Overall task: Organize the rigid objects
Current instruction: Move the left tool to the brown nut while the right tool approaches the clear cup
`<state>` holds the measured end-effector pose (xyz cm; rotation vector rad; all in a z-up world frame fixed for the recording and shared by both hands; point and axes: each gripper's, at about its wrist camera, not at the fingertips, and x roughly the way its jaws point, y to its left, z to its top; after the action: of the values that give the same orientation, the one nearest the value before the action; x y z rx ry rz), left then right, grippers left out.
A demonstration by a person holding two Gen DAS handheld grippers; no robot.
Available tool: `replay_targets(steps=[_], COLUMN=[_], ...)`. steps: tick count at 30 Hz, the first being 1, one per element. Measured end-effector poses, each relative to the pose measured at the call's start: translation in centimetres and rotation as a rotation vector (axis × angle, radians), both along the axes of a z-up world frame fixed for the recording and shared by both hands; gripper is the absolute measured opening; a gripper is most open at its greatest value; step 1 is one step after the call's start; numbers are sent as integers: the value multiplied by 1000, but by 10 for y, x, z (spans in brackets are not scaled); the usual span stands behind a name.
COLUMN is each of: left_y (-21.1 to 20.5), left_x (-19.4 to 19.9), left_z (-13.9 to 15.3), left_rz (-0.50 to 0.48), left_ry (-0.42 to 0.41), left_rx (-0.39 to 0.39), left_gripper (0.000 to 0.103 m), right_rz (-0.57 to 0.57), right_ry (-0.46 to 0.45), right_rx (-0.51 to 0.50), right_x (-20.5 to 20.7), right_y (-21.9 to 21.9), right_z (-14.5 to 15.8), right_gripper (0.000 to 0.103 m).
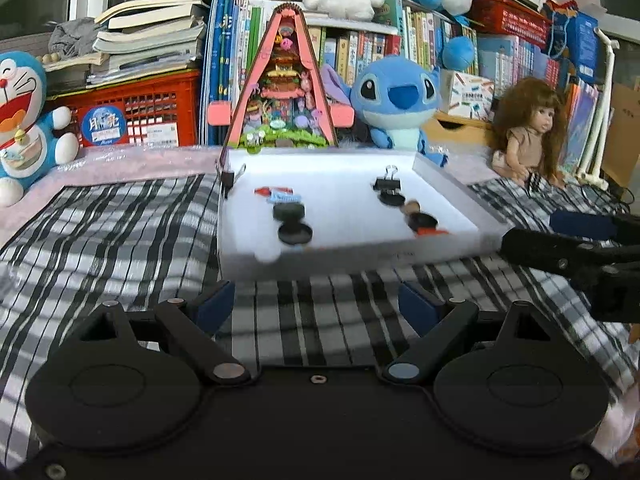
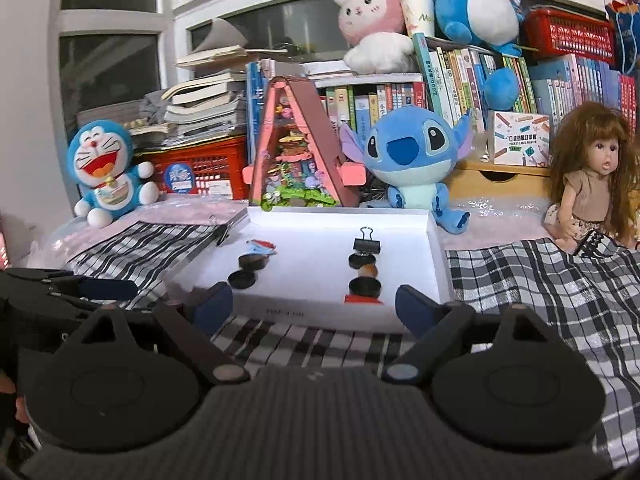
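Observation:
A shallow white tray [image 1: 360, 258] [image 2: 435, 248] lies on a checked cloth. Inside it are a black binder clip [image 1: 387, 182] [image 2: 366, 242], several black round discs [image 1: 295, 234] [image 2: 242, 279], a small red and blue piece [image 1: 280, 194] [image 2: 260, 247], and an orange piece [image 1: 430, 232] [image 2: 362, 300] by the front wall. A second clip [image 1: 228, 178] sits on the tray's left rim. My left gripper [image 1: 316, 300] hovers open and empty over the cloth, just short of the front wall. My right gripper [image 2: 314, 304] is open and empty at the tray's front right.
Behind the tray stand a pink triangular model house [image 1: 282, 92], a blue plush [image 1: 400, 100] and a doll [image 1: 528, 128]. A Doraemon plush [image 1: 24, 120] sits far left. Books and red crates line the back. Checked cloth [image 1: 120, 220] spreads on both sides of the tray.

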<state>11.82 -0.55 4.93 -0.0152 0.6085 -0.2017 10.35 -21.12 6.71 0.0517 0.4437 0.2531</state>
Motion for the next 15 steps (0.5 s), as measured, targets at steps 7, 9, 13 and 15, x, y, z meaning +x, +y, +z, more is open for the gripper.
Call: replay_targets(steps=[7,9,13,15], left_y=[3,3,0,-2], left_x=[-33,-41,-55,-62], left_z=[-13,-16,-22,-24], left_rz=[-10,-14,-31,-47], left_ry=[16,16,14,13], left_rx=[-5,1,17,34], left_gripper=[89,89,89,89], right_rz=[45,58,80,90], right_ry=[-20,-27,-28,-27], right_rx=[-32,-49,-78,-91], right_x=[-33,-42,-54,-59], right_y=[1,2,5,6], right_z=[-7,-11,-18,-22], right_gripper=[95,95,95,95])
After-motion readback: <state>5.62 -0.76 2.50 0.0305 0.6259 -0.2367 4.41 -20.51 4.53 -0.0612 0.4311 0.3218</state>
